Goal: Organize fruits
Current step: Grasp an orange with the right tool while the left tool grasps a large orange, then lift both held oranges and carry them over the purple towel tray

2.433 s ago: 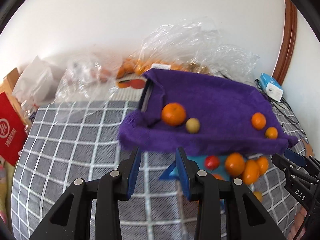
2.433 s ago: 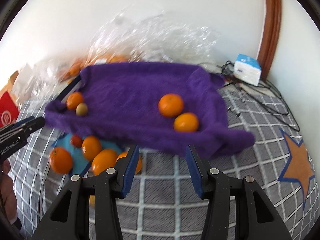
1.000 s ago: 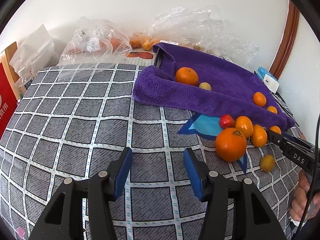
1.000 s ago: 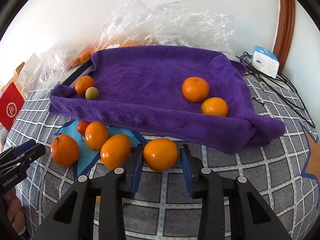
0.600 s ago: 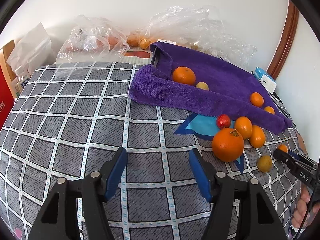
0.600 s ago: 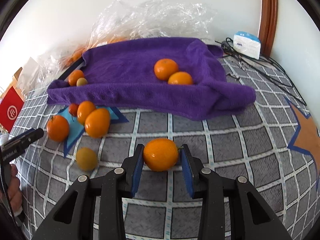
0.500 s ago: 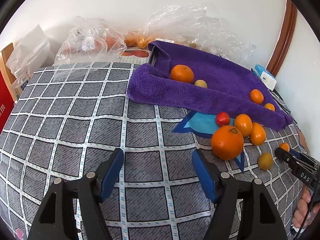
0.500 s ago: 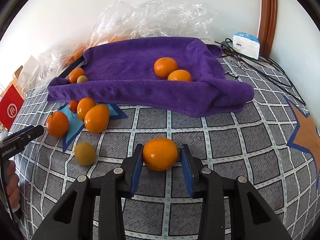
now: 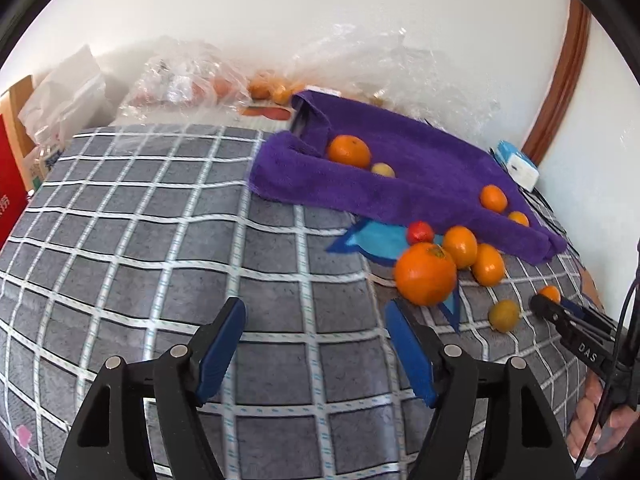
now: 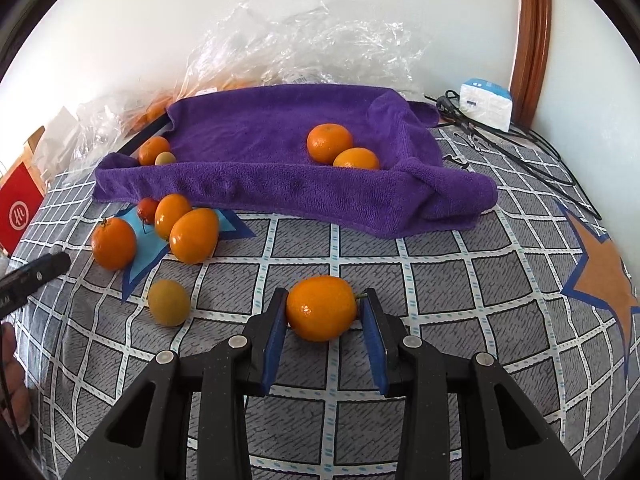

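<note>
My right gripper is shut on an orange mandarin, just above the checked grey cloth and in front of the purple towel. On the towel lie two oranges at its right, plus an orange and a small yellowish fruit at its left. Loose on the cloth by a blue star patch are a big orange, two more oranges, a small red fruit and a yellow-green fruit. My left gripper is open and holds nothing, left of that cluster.
Crumpled clear plastic bags with more fruit line the wall behind the towel. A white and blue box and black cables lie at the back right by a wooden frame. A red carton stands at the left edge.
The towel, lifted earlier, now lies flat with fruit spilled in front of it. My right gripper closed on the mandarin and drew it back from the towel. The left jaws widened.
</note>
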